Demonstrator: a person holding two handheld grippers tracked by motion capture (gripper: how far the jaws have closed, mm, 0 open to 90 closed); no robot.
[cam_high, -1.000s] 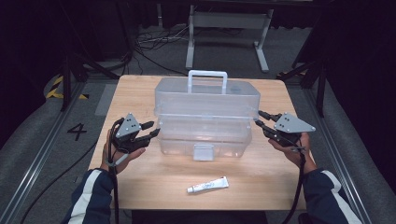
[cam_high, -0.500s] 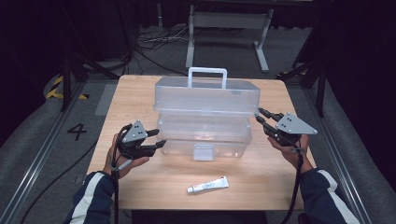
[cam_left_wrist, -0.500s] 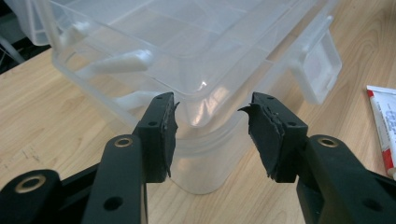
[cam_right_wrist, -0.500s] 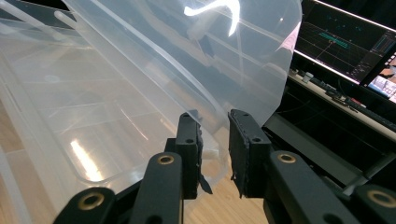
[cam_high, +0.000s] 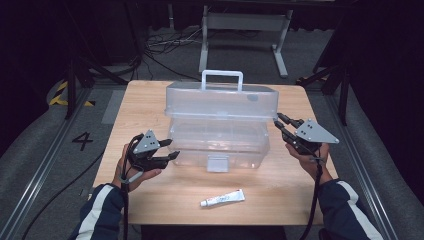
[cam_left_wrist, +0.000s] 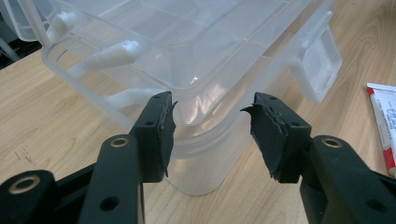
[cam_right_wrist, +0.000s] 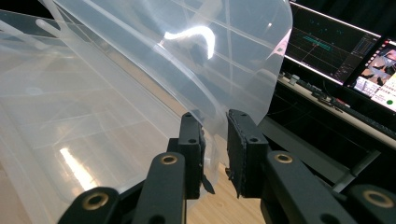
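Two handheld grippers are working a clear plastic storage box (cam_high: 218, 142) standing mid-table on the pale wooden table (cam_high: 150, 97), its hinged lid (cam_high: 222, 99) tipped up toward the far side with a white carry handle (cam_high: 222, 78) on top. The right gripper (cam_high: 278, 122) is meeting the lid's right edge; in the right gripper view its jaws, which have just been closing, are standing a little apart astride the thin translucent lid edge (cam_right_wrist: 210, 121), and whether the pads are pressing on it yet I cannot tell. The left gripper (cam_high: 170, 149) is hovering just beside the box's near left corner (cam_left_wrist: 196, 116), jaws having just been opening and now standing well apart, with nothing between them but the rounded corner ahead. The box is looking light and empty, its walls thin, glossy and slightly flexible — likely slippery under rubber pads, and apt to flex or skate across the wood if pushed at one end. The stiffer places to take hold are probably the moulded rim, the front latch (cam_high: 217, 163) or the handle. A small white tube (cam_high: 222, 198) with a red end is lying on the near edge — well apart from the box.
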